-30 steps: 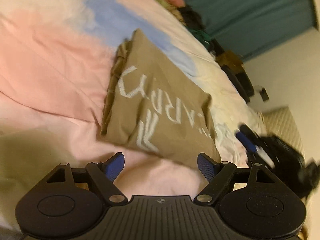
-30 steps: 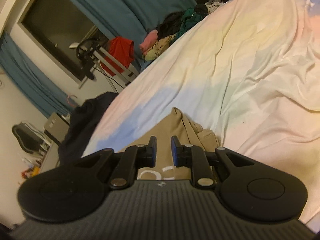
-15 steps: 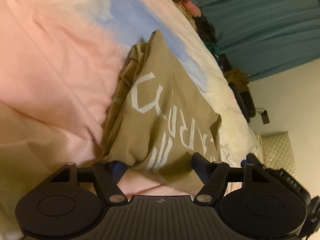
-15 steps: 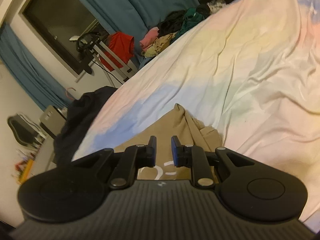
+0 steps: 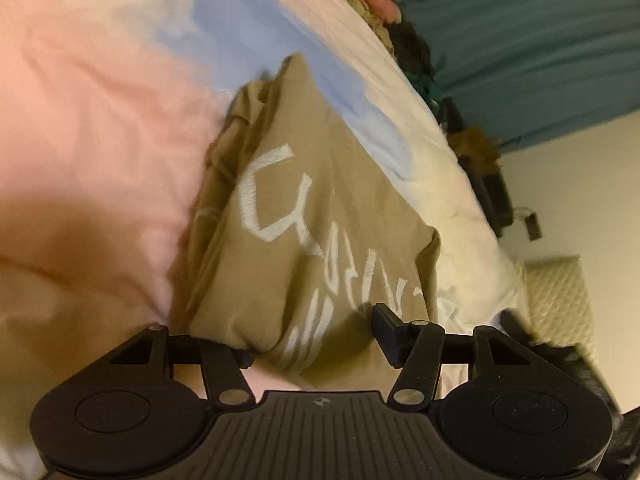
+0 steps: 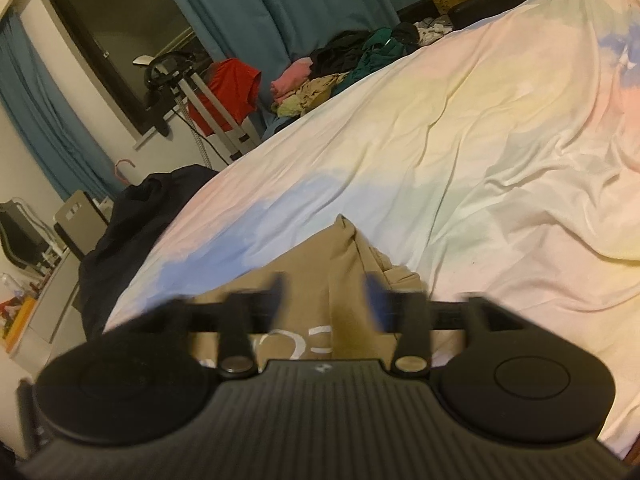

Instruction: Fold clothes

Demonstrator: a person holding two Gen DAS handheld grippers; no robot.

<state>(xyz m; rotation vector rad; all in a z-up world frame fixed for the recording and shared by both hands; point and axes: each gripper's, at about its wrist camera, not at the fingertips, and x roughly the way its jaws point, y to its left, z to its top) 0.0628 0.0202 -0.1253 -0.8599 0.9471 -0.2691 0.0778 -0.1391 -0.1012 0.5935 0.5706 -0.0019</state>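
Left wrist view shows the left tool (image 5: pixel 312 334) spread wide around the near edge of the folded tan shirt (image 5: pixel 320 216) on the bed (image 5: pixel 100 120), seemingly to grasp it, while the right tool (image 6: pixel 326 294) hovers unclenched above it.

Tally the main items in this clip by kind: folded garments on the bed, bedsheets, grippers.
Folded tan shirt: 1
Pastel bedsheet: 1
Grippers: 2, the left gripper and the right gripper, both open at the shirt
Total: 4
The heap of loose clothes at the far edge is too jumbled to count.
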